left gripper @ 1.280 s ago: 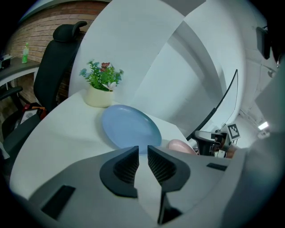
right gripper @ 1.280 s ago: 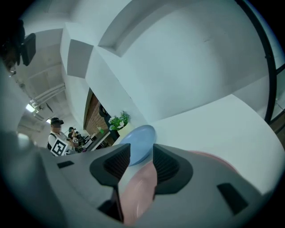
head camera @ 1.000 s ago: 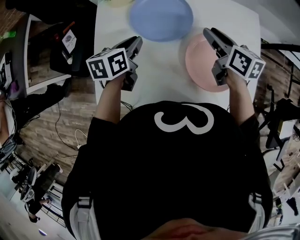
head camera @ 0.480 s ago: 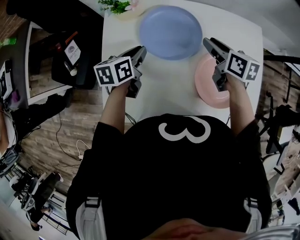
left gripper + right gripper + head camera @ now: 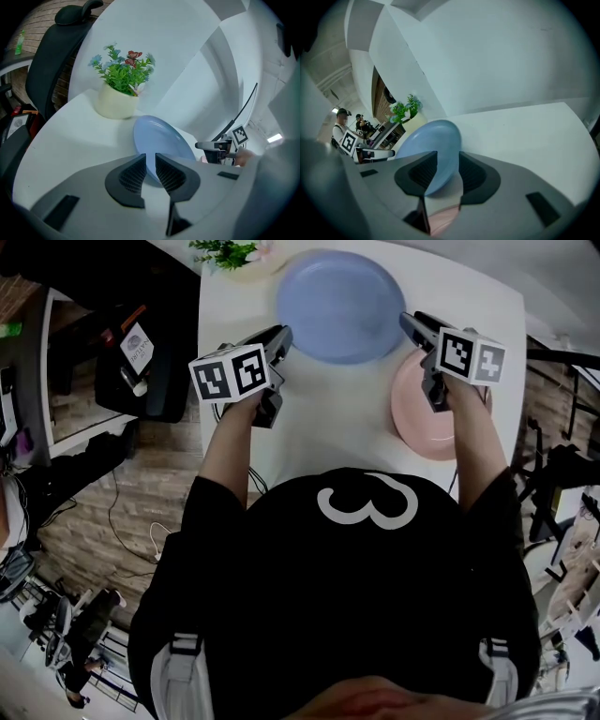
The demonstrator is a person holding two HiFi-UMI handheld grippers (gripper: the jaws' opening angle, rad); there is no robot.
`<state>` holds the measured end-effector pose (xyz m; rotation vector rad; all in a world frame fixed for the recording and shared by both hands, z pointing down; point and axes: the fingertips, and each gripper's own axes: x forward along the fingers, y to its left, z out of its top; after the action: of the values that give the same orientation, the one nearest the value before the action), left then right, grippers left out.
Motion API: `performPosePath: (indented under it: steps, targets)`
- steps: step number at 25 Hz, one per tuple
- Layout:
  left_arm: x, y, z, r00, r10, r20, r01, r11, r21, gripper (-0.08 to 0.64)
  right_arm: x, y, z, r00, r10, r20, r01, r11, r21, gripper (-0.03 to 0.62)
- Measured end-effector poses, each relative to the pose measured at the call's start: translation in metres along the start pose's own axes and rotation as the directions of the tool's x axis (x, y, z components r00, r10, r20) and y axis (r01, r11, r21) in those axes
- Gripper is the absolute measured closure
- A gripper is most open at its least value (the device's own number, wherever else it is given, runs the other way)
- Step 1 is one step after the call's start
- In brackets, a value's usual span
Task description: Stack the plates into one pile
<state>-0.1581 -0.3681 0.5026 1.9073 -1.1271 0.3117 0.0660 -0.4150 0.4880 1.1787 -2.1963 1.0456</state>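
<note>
A blue plate (image 5: pixel 337 304) lies at the far middle of the white table (image 5: pixel 328 418), and a pink plate (image 5: pixel 422 418) lies to its right, nearer me. My left gripper (image 5: pixel 281 334) hovers just left of the blue plate's near edge; its jaws stand a narrow gap apart with nothing between them (image 5: pixel 150 161), and the blue plate (image 5: pixel 161 140) shows beyond. Over the pink plate's far rim my right gripper (image 5: pixel 410 321) is open and empty (image 5: pixel 443 164). It points at the blue plate (image 5: pixel 431 150), with the pink plate (image 5: pixel 440 218) under it.
A small potted plant (image 5: pixel 230 251) in a cream pot (image 5: pixel 115 103) stands at the table's far left corner, behind the blue plate. A black office chair (image 5: pixel 56 61) sits off the table's left side. Wood floor and cables lie left of the table.
Both grippers have moved forward and lower toward the blue plate. The right one has tipped further down over the pink plate's far rim. Neither plate has shifted on the table.
</note>
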Motion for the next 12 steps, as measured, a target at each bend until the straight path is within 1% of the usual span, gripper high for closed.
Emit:
performPosePath:
  steps: [6, 9, 12]
  targets:
    - [0.004, 0.006, 0.002, 1.0, -0.01, -0.003, 0.01, 1.0, -0.012, 0.509, 0.019, -0.004, -0.01, 0.996, -0.026, -0.09, 0.026, 1.0, 0.001, 0.434]
    - [0.004, 0.007, 0.003, 1.0, -0.009, -0.006, 0.009, 1.0, -0.012, 0.509, 0.022, -0.006, -0.012, 0.993, -0.039, -0.113, 0.041, 0.999, 0.013, 0.436]
    - [0.005, 0.012, 0.003, 1.0, 0.0, -0.011, -0.001, 1.0, -0.02, 0.509, 0.025, -0.008, -0.012, 0.989, -0.062, -0.132, 0.062, 0.998, -0.001, 0.436]
